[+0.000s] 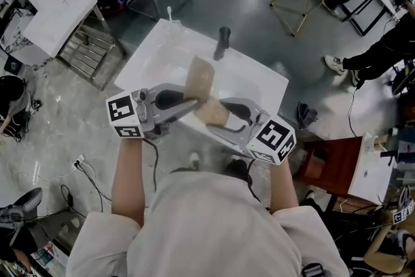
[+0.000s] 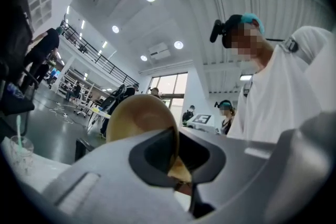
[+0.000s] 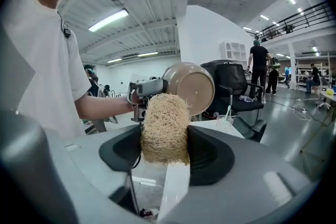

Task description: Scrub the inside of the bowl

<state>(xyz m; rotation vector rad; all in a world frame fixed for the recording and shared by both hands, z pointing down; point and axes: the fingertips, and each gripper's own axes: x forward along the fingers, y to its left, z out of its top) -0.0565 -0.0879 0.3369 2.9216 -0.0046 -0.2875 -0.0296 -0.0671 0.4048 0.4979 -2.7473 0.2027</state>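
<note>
Bowl [image 1: 200, 78] is up in the air, close in front of the person, over the near edge of the white table [image 1: 149, 55]. It's tipped on edge, not resting on anything.

Left gripper [image 1: 191, 104] has it. In the left gripper view the jaws are pressed nearly together on the thin rim, and the tan bowl [image 2: 139, 118] rises up and to the left of the pinch [image 2: 176, 160].

Right gripper [image 1: 217, 119] sits just beside it, jaws wide and clamped on a straw-coloured fibre scrubber [image 3: 165, 128]. The pads press both flanks, and the scrubber's long axis stands up out of the jaws.

Key relation: in the right gripper view the bowl [image 3: 191, 86] sits just past the top of the scrubber, slightly right, with its round face turned roughly toward the camera. The left gripper [image 3: 144, 86] is on its left edge. In the head view the scrubber [image 1: 211, 112] sits right under the bowl's lower edge, close to touching; can't tell if there's actual contact. Can't tell for sure whether the face toward the scrubber is the inside.

Judgement: the right gripper does the work, a short push forward and up into the bowl while the left holds. Scrubbing looks about to start or barely started.

Farther out on the table are a clear cup with a straw [image 1: 170, 26] and a dark upright object [image 1: 224, 42], both well apart from the grippers.
</note>
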